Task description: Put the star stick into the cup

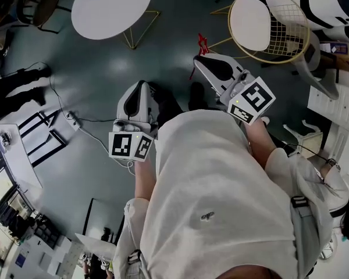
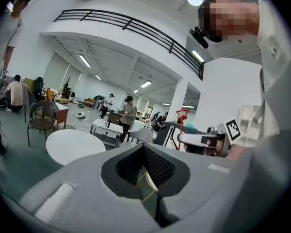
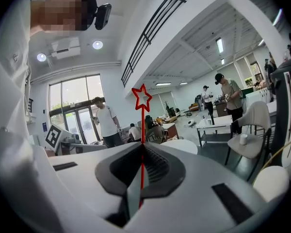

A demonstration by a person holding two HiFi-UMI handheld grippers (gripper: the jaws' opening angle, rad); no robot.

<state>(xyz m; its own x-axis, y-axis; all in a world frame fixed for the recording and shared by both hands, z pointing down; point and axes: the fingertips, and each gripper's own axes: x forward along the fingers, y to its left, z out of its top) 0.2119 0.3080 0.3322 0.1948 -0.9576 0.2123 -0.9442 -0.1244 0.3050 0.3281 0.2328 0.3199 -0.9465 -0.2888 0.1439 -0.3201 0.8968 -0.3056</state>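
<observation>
Now | star stick (image 3: 143, 125) | clamped between right hand-held gripper (image 3: 142, 147) jaws

A big open hall has white walls and a smooth, dark grey-green floor (image 1: 104, 68). On it stands a round white table (image 1: 110, 7) on gold wire legs, with a gold wire chair (image 1: 267, 25) to its right and a dark chair (image 1: 38, 2) to its left. A power strip (image 1: 71, 118) lies on the floor nearer by. Overhead, an upper gallery with a black railing (image 2: 131, 28) crosses the room, and a white column (image 2: 177, 101) stands below it. Strip lights (image 2: 85, 60) and round ceiling lamps (image 3: 97, 44) are lit. Tall windows (image 3: 72, 101) with glass doors fill one far wall. People stand around a low white table (image 2: 106, 127) far off.
</observation>
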